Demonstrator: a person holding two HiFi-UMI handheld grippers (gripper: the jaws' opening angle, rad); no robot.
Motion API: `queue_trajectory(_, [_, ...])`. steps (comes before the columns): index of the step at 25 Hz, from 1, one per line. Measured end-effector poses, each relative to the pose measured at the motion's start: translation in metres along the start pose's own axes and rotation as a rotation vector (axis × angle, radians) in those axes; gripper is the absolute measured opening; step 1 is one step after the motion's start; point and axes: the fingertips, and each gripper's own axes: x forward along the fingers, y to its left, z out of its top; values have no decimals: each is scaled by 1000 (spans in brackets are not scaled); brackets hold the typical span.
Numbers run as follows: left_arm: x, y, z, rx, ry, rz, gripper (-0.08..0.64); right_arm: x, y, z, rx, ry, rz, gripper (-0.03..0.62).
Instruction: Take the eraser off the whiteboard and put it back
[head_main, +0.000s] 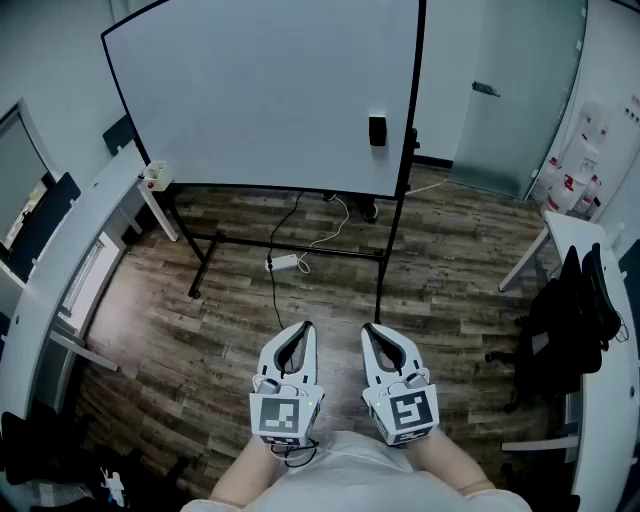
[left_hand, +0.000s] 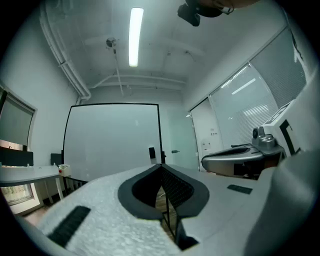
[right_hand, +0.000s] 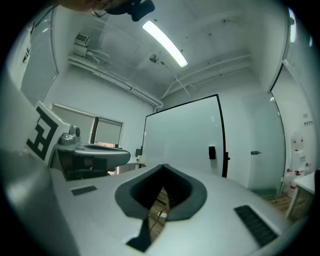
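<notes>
The eraser is seen stuck low on the whiteboard, by its right edge, well ahead of the left gripper and right gripper, both pressed together on nothing; small desk box far ahead-left, contents unreadable.

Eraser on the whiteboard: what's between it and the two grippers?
In the head view: wooden floor, crossed by the whiteboard stand's black bar, a white power strip and its cable. The left gripper and right gripper are well back from the eraser.
</notes>
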Motion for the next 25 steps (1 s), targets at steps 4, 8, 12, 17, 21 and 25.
queue_trajectory(4, [1,0,-1,1,2,-3,15,0,0,-1,4,4,0,25])
queue_trajectory(8, [3,2,-4,-7,5,-13,15,3,0,-2,6,6,-10,25])
queue_trajectory(12, [3,7,-11,-20,15,-19,15,5,-2,-8,57,-10,-42,25])
queue_trajectory(17, [3,24,-15,-32,8,-18,15,14,-3,-7,51,-25,-92,26])
queue_trajectory(21, [-4,47,-27,-47,18,-11,15,27,4,-16,91,-1,-113,26])
queue_trajectory(25, [-4,72,-41,-67,33,-5,15,44,11,-23,105,14,-133,26])
